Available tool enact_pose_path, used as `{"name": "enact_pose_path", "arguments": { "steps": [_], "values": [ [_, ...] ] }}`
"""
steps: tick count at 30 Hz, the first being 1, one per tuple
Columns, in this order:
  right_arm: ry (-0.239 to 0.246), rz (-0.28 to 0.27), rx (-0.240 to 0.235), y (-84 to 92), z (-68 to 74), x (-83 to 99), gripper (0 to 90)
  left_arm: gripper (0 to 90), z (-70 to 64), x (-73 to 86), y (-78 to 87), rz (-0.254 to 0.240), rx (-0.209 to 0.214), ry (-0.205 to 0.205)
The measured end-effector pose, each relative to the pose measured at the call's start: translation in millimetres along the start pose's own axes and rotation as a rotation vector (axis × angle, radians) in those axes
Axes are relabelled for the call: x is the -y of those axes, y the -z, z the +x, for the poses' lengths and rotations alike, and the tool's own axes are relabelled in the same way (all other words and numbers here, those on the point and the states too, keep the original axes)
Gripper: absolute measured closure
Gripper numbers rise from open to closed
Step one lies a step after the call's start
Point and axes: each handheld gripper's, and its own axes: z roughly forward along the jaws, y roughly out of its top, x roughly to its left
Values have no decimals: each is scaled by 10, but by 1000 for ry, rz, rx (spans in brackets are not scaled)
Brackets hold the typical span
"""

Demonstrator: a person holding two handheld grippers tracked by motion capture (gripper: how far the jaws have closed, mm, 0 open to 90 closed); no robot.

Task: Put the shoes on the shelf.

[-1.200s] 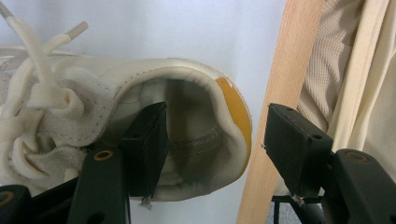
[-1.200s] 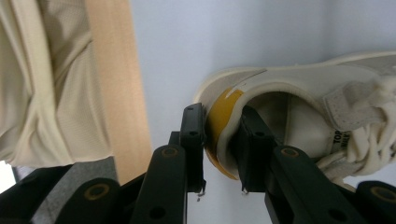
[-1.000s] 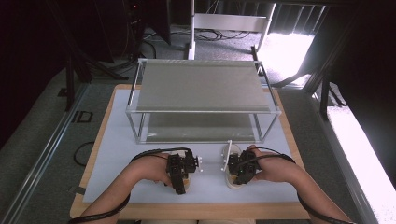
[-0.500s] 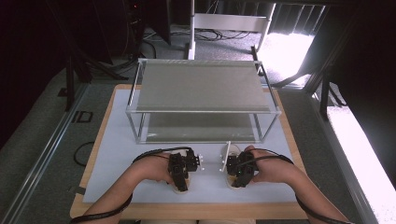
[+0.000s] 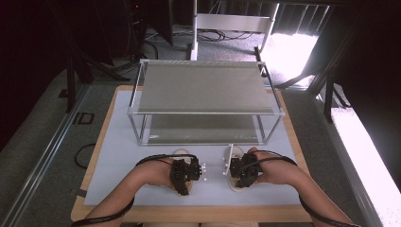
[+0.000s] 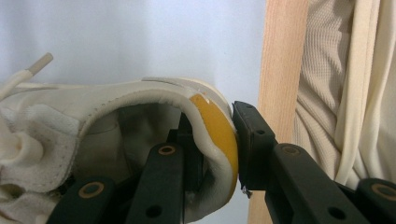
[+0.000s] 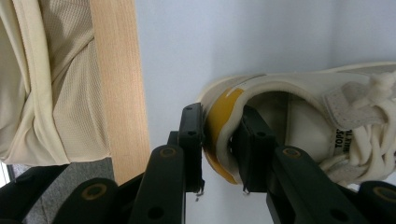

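On the white mat (image 5: 142,142), two tongs each clamp one of two shoes' heels: left tongs (image 6: 217,154) on left shoe (image 6: 116,107), right tongs (image 7: 222,149) on right shoe (image 7: 303,107).

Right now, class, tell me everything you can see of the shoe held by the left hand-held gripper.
The left shoe is a cream-white sneaker, leather-like, with a mustard-yellow heel tab, a padded collar and white laces with plastic tips. It lies on the pale blue table mat, near the wooden table edge. The left hand-held gripper is shut on its heel, one jaw inside the collar, one outside against the yellow tab. The jaws have just been closing.
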Motion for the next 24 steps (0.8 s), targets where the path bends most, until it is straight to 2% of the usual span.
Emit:
{"name": "enact_pose_path", "arguments": {
  "steps": [2, 3, 5, 7, 8, 9, 13, 15, 19, 24],
  "values": [
    [5, -1, 2, 4, 2, -2, 741, 760, -7, 2, 0, -1, 1, -10],
    [8, -10, 9, 35, 0, -4, 740, 763, -20, -18, 17, -9, 3, -37],
    [4, -18, 14, 57, -1, -1, 741, 767, -32, -49, 41, -21, 6, -46],
    [10, -19, 27, 80, 1, 1, 741, 769, -26, -69, 59, -23, -3, -57],
    [15, -25, 32, 92, -3, 5, 741, 772, -15, -105, 89, -39, -12, -59],
    [13, -27, 35, 108, -3, 7, 741, 776, -10, -124, 105, -38, -24, -78],
    [10, -37, 51, 161, -10, 28, 742, 777, 15, -185, 142, -64, -40, -81],
    [10, -40, 57, 182, -17, 39, 742, 779, 32, -213, 152, -60, -46, -92],
    [5, -38, 68, 217, -34, 54, 742, 780, 85, -276, 173, -56, -44, -79],
    [-2, -39, 77, 245, -78, 66, 742, 779, 192, -364, 226, -60, -56, -93]
  ]
}}
